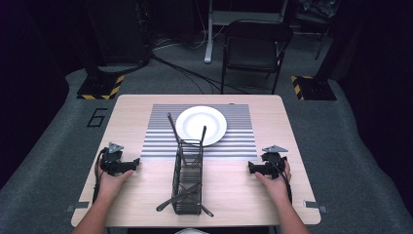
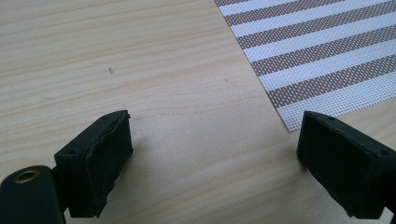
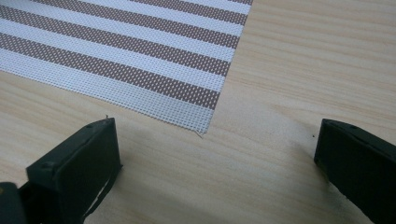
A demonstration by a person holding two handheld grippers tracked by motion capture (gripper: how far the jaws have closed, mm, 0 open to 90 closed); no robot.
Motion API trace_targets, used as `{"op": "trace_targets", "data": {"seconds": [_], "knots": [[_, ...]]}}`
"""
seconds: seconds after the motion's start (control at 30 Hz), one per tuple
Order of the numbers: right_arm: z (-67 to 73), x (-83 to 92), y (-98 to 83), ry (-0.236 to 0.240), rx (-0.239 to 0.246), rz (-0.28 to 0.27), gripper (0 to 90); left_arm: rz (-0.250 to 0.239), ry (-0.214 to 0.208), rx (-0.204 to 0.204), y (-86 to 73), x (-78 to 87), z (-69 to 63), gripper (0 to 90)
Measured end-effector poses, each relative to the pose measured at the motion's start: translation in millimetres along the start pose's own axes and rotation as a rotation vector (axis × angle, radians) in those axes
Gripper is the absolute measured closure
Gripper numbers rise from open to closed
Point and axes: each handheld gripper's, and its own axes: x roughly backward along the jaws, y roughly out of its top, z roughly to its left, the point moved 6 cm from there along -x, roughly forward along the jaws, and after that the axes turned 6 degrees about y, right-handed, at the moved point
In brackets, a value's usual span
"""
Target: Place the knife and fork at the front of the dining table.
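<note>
**Two grippers rest apart beside the wire rack**

Both grippers sit on the wooden table (image 1: 243, 195), jaws spread wide with nothing between them. Left gripper (image 1: 132, 165) lies near the near-left corner of the striped placemat (image 1: 156, 141); right gripper (image 1: 251, 168) lies near its near-right corner. Between them stands a black wire rack (image 1: 187, 183) holding dark utensils (image 1: 178, 197), its far end reaching the white plate (image 1: 214, 122) on the placemat.

Matt pale wood-grain table (image 1: 234, 190), woven striped mesh placemat (image 1: 160, 141), glossy white plate (image 1: 214, 119).
</note>
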Motion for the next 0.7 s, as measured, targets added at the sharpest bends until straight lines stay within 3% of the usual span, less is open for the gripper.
{"op": "trace_targets", "data": {"seconds": [0.6,0.7], "knots": [[0.6,0.2,0.0,-0.001,-0.004,-0.004,0.6,0.005,-0.010,-0.001,-0.5,0.9,0.1,10.6],[2.0,1.0,0.1,0.002,-0.002,-0.011,3.8,0.003,-0.012,-0.008,-0.6,1.0,0.5,10.6]]}}
